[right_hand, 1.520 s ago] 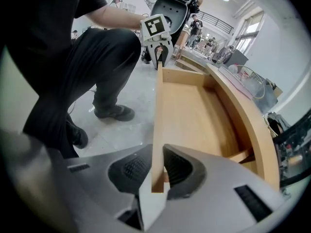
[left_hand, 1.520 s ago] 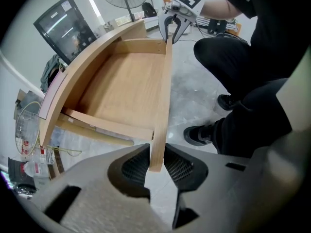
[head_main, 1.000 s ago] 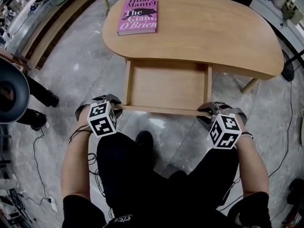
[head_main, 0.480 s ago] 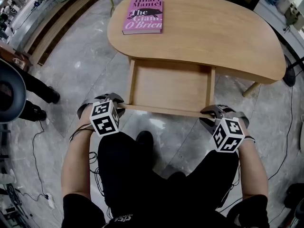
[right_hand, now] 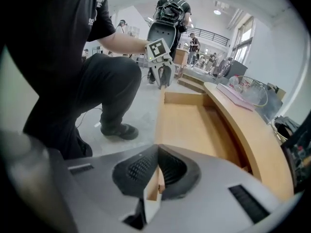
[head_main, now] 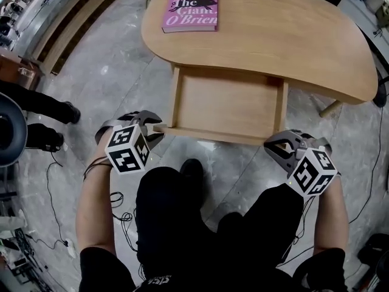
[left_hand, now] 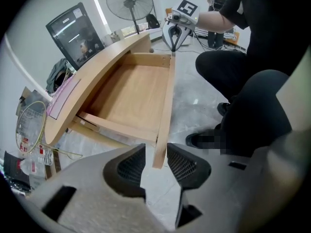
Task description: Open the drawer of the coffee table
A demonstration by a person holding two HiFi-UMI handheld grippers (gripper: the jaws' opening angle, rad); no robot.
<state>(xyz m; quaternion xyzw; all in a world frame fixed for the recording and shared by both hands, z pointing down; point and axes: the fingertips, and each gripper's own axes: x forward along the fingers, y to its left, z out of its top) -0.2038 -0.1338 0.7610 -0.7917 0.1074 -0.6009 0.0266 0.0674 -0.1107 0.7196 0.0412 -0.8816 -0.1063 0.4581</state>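
Head view: the drawer [head_main: 228, 102] stands pulled out from under the coffee table [head_main: 292, 35], the left gripper [head_main: 153, 125] at its front left corner, the right gripper [head_main: 281, 149] just off the front right one. Left gripper view: jaws opening, the drawer's front board [left_hand: 164, 110] between the pads [left_hand: 130, 166] but unpressed. Right gripper view: jaws pressed together, gripping nothing, that board's end just behind them.

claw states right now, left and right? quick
Left claw: open and opening, drawer front edge between its pads, not gripped.
Right claw: closed, holding nothing.
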